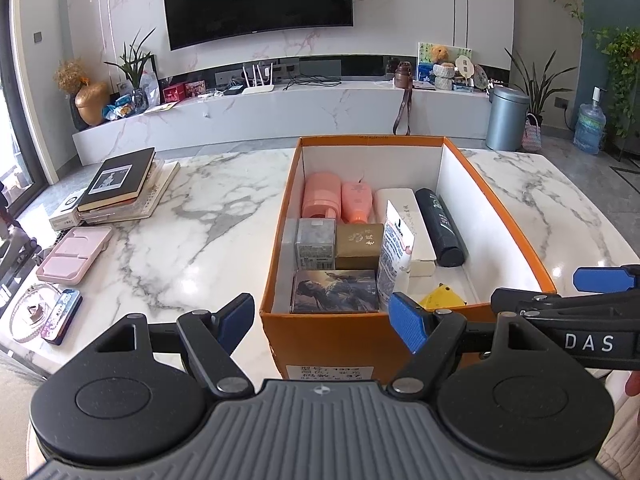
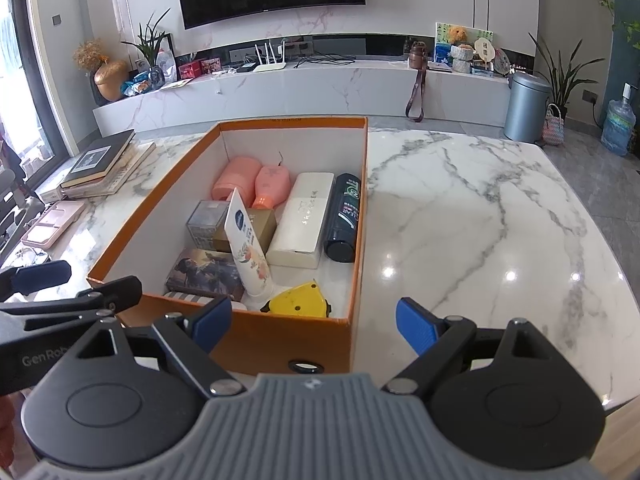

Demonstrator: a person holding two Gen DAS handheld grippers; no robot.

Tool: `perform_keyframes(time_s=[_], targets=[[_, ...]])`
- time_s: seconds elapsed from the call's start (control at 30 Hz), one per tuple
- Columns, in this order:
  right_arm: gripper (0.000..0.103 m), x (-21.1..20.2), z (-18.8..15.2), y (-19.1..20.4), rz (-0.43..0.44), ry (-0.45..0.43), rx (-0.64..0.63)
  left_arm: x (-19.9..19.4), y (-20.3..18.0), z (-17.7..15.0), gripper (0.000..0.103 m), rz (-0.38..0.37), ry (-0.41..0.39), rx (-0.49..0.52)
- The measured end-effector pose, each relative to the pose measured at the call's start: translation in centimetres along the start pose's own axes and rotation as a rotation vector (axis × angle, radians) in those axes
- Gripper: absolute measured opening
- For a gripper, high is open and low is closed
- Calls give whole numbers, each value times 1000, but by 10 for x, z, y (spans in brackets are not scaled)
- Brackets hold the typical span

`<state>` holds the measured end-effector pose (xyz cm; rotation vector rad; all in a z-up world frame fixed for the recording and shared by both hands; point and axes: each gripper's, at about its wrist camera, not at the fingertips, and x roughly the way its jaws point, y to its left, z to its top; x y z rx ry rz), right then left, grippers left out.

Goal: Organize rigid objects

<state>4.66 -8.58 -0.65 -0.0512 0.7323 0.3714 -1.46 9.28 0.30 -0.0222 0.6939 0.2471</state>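
An orange cardboard box (image 1: 280,248) (image 2: 360,216) stands on the marble table (image 1: 192,216) (image 2: 480,216). It holds two pink bottles (image 1: 322,200), a white case (image 2: 302,220), a dark bottle (image 2: 344,216), a white tube (image 2: 248,248), a gold box (image 1: 359,245), a picture box (image 1: 335,297) and a yellow tape measure (image 2: 298,299). My left gripper (image 1: 322,322) is open and empty at the box's near left corner. My right gripper (image 2: 314,326) is open and empty at the box's near end.
A stack of books (image 1: 120,184) lies at the table's left, with a pink case (image 1: 74,260) and a small tin (image 1: 62,316) nearer. A TV console (image 1: 280,108) and a grey bin (image 1: 506,118) stand beyond the table.
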Motion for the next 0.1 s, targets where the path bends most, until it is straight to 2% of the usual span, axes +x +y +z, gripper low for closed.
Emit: perform_keyframes(time_s=[0.1], targets=[[89, 0, 0, 0, -1, 1, -2, 0, 0, 0, 90, 2, 0, -1]])
